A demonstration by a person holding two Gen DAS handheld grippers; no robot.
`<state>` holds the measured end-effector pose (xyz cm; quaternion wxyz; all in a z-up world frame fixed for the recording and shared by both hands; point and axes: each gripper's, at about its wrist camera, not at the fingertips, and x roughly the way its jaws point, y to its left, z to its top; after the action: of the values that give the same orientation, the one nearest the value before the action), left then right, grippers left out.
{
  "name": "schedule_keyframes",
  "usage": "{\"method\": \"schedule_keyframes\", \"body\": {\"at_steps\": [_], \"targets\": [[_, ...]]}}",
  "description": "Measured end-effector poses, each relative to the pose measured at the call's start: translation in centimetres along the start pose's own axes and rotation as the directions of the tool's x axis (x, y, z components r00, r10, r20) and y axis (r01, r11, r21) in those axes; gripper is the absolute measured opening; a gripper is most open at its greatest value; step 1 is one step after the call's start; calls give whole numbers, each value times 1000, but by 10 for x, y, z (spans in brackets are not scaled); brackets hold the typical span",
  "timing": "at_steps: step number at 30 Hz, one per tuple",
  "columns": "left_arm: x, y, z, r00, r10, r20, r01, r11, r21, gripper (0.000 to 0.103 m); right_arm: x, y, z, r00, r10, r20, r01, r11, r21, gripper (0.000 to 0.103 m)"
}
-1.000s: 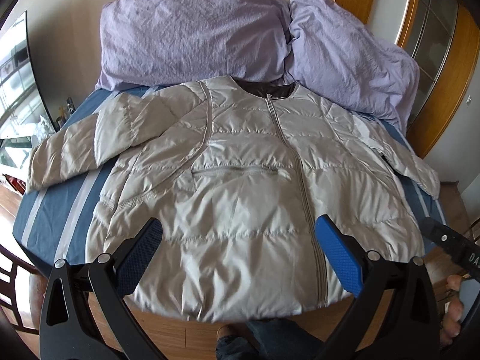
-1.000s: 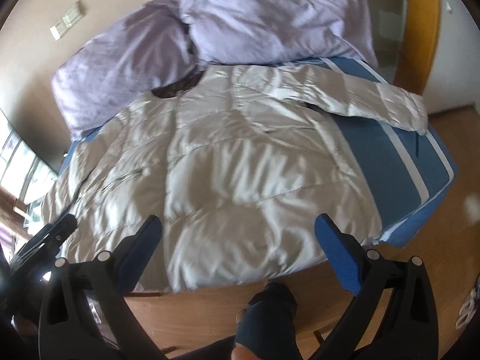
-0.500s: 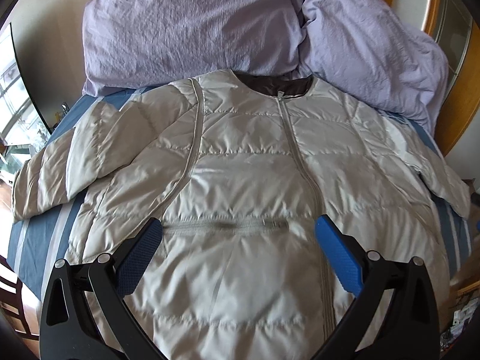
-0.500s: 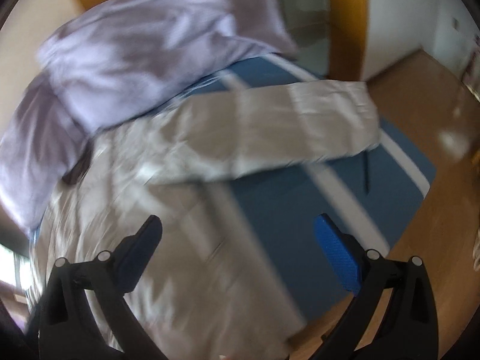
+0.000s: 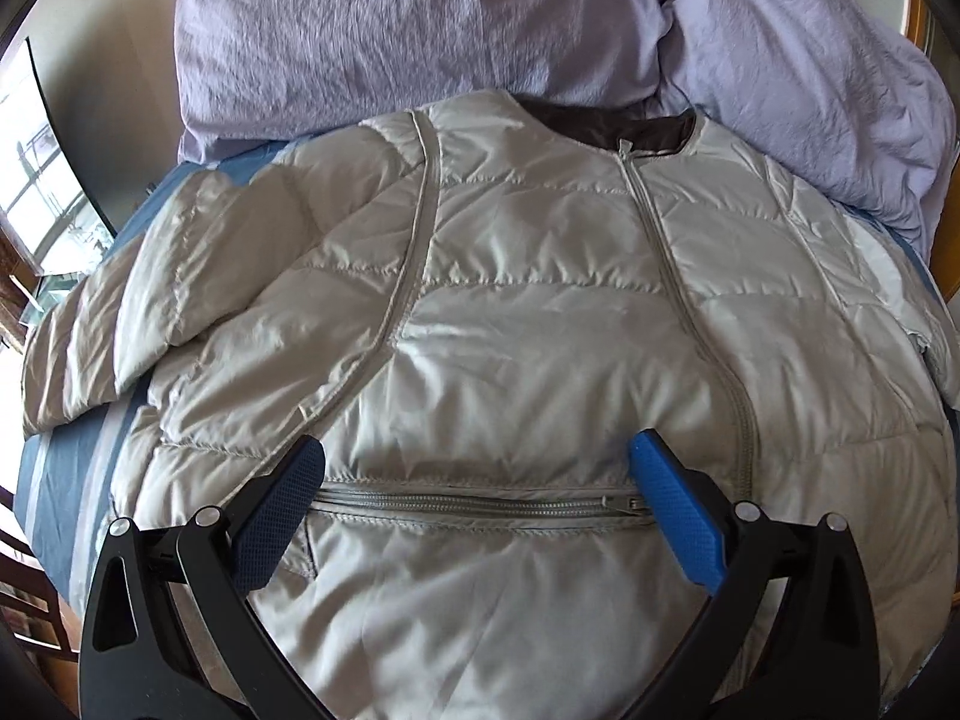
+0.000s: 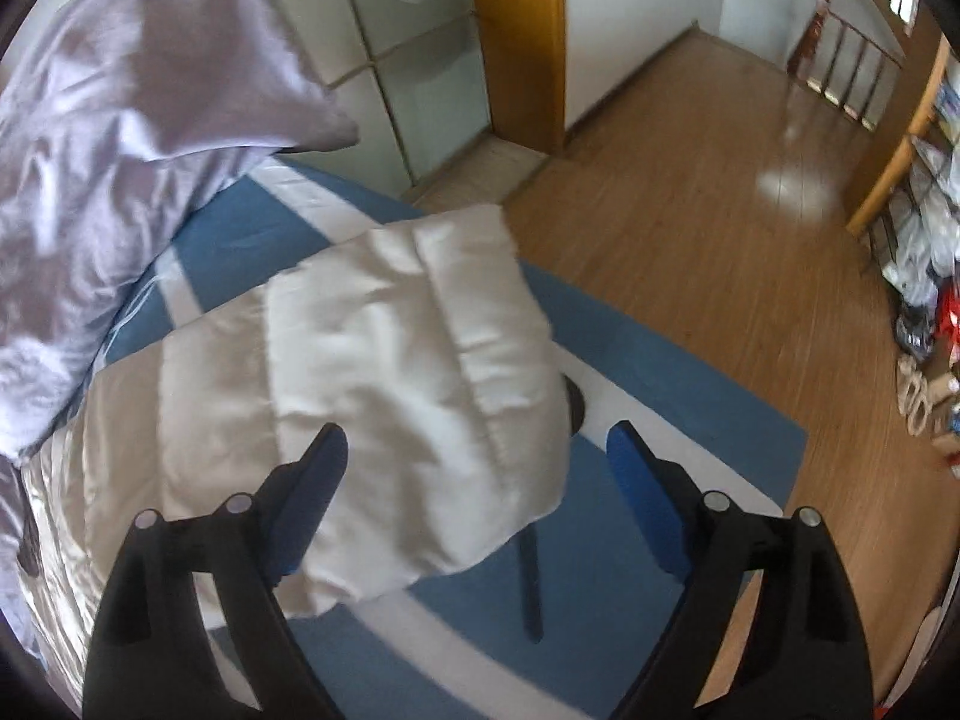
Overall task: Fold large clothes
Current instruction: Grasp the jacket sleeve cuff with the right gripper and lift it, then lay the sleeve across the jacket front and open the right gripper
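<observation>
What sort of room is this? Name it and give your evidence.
Most likely a bedroom in a home: a bed with a blue striped sheet, lavender pillows at its head, and a wooden floor beside it.

Two lilac pillows (image 5: 420,36), blue striped bedsheet (image 6: 660,372), wooden floor (image 6: 720,210), shelving (image 6: 924,192)

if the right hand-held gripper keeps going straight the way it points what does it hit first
Most likely the cuff end of the jacket sleeve, which lies between the closing jaws of the right hand-held gripper, not yet pinched. Just past its edge is the blue striped bedsheet. Depth is hard to judge in this blurred view.
</observation>
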<state>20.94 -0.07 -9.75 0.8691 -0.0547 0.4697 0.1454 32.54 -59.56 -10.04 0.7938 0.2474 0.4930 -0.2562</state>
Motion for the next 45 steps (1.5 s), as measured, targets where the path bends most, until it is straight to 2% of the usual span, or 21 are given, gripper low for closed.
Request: {"method": "schedule_keyframes", "body": {"at_steps": [5, 9, 11, 13, 14, 16, 18, 21, 25, 29, 36, 39, 45], "targets": [[10, -2, -2, 1000, 4, -3, -4, 1000, 5, 102, 20, -11, 2, 999, 11, -48, -10, 999, 37, 70], [15, -4, -5, 1000, 10, 5, -10, 1000, 13, 102, 24, -15, 0, 997, 58, -59, -54, 996, 72, 57], [16, -3, -6, 1000, 11, 10, -11, 1000, 15, 102, 25, -9, -1, 996, 64, -55, -61, 997, 54, 41], [17, -3, -8, 1000, 10, 15, -10, 1000, 14, 102, 21, -3, -3, 996, 74, -49, -72, 997, 29, 30], [18, -3, -8, 1000, 9, 15, -9, 1000, 13, 102, 19, 1, -3, 996, 73, -42, -72, 997, 17, 25], [18, -3, -9, 1000, 6, 18, -6, 1000, 11, 102, 13, 10, -2, 998, 53, -20, -53, 998, -17, 22], [19, -3, -9, 1000, 3, 23, -3, 1000, 9, 102, 4, 20, -2, 999, 36, 10, -36, 998, -50, 20], [20, -2, -11, 999, -1, 32, 1, 1000, 6, 102, -15, 38, 1, 997, 53, 57, -47, 994, -96, 19], [21, -2, -13, 999, -3, 44, 3, 1000, 3, 102, -46, 74, 3, 983, 159, 95, -142, 976, -165, 18], [23, -3, -14, 998, 0, 55, 0, 1000, 4, 102, -66, 122, 3, 966, 244, 87, -216, 945, -245, 18], [24, -1, -15, 998, -13, 62, 13, 1000, -4, 102, -84, 211, -27, 936, 352, 7, -322, 862, -391, 18], [24, -1, -15, 998, -16, 64, 16, 1000, -6, 102, -95, 249, -51, 913, 405, -56, -385, 805, -451, 18], [24, 0, -16, 998, -18, 65, 19, 1000, -8, 102, -93, 317, -107, 898, 401, -180, -430, 717, -549, 18]]}}
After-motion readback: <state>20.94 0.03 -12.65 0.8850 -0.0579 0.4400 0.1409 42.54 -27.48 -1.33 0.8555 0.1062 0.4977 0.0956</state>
